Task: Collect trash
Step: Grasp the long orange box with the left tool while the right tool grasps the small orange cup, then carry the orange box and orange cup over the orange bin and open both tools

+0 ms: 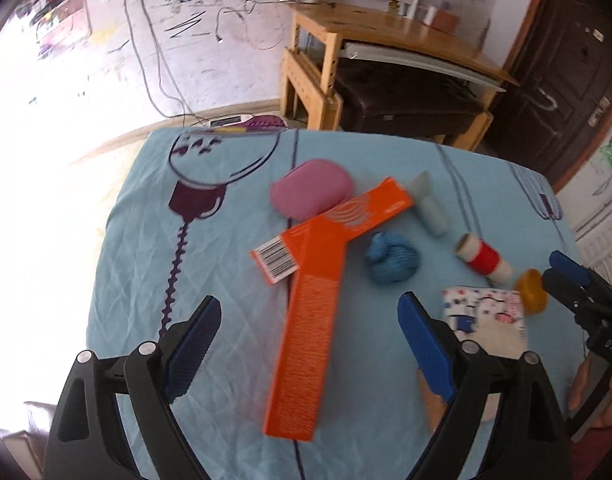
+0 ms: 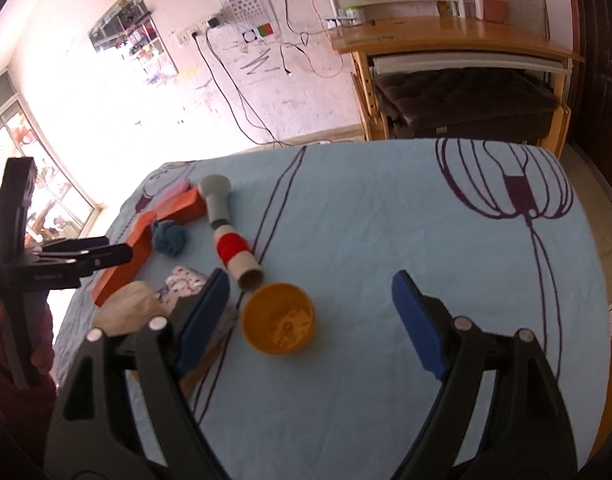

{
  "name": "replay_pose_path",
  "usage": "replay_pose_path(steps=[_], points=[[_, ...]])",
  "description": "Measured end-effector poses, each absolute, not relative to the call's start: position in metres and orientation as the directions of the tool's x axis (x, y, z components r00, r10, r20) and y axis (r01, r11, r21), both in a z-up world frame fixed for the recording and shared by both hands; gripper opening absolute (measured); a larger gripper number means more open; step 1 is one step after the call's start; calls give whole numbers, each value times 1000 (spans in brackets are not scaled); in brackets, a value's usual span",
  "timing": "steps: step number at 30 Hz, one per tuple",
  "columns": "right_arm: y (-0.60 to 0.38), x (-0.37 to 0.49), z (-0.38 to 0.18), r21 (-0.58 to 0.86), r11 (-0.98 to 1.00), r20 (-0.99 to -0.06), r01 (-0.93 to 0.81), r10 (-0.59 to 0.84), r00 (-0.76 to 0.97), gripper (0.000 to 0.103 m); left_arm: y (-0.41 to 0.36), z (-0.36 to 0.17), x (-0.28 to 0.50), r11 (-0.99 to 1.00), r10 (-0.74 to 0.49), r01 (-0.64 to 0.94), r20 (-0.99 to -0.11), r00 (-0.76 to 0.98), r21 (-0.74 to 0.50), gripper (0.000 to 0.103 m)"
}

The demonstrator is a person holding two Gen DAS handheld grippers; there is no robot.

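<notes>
The left gripper (image 1: 310, 344), jaws spread and empty, straddles the orange box (image 1: 306, 340) (long axis running away from it). The right gripper (image 2: 310, 312), also empty-jawed, hangs nearest the yellow cup (image 2: 278, 318).

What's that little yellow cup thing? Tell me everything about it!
The yellow cup is small, round and plastic-looking, and lies tipped on its side on the blue tablecloth, mouth towards the right wrist camera. Pale yellowish bits sit inside. Its rim is right beside the open end of the red-and-white cardboard tube, perhaps touching. It lies ahead of the open right gripper, unheld.
</notes>
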State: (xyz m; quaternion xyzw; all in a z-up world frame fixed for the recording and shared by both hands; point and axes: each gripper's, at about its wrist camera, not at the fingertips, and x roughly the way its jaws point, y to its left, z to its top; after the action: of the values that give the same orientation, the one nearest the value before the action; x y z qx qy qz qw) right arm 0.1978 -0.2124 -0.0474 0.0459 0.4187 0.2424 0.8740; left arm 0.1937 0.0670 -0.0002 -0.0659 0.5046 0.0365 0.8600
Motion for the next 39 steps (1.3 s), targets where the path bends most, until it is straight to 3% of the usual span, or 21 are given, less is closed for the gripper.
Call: replay_pose_path(steps=[2, 5, 12, 16, 18, 21, 27, 33, 39], points=[[-211, 201, -53, 293, 878, -718, -379, 464, 519, 80, 69, -7, 194, 988, -2, -136, -874, 486, -78, 85], [-207, 201, -58, 280, 880, -728, -384, 455, 512, 80, 66, -15, 192, 988, 25, -147, -877, 480, -52, 62], [-192, 196, -58, 201, 891, -742, -408, 410, 530, 78, 57, -18, 189, 989, 61, -147, -870, 489, -13, 50], [-186, 191, -57, 148, 897, -749, -417, 377, 544, 60, 55, -18, 185, 989, 79, -151, -865, 496, 3, 35], [-184, 187, -57, 118, 895, -754, -430, 363, 548, 43, 56, -17, 183, 989, 82, -149, -862, 500, 8, 23], [-181, 183, -57, 91, 891, -756, -444, 352, 552, 40, 56, -17, 181, 990, 86, -138, -862, 500, 19, 20], [-201, 182, -49, 203, 880, -712, -429, 433, 553, 40, 58, -13, 181, 991, 19, -123, -865, 501, -50, 19], [-240, 164, -25, 308, 865, -601, -396, 500, 624, 40, 55, 8, 174, 990, -21, -105, -845, 535, -92, 19], [-281, 141, -1, 296, 894, -505, -336, 445, 740, 40, 35, 39, 168, 988, -75, -68, -808, 584, -142, 19]])
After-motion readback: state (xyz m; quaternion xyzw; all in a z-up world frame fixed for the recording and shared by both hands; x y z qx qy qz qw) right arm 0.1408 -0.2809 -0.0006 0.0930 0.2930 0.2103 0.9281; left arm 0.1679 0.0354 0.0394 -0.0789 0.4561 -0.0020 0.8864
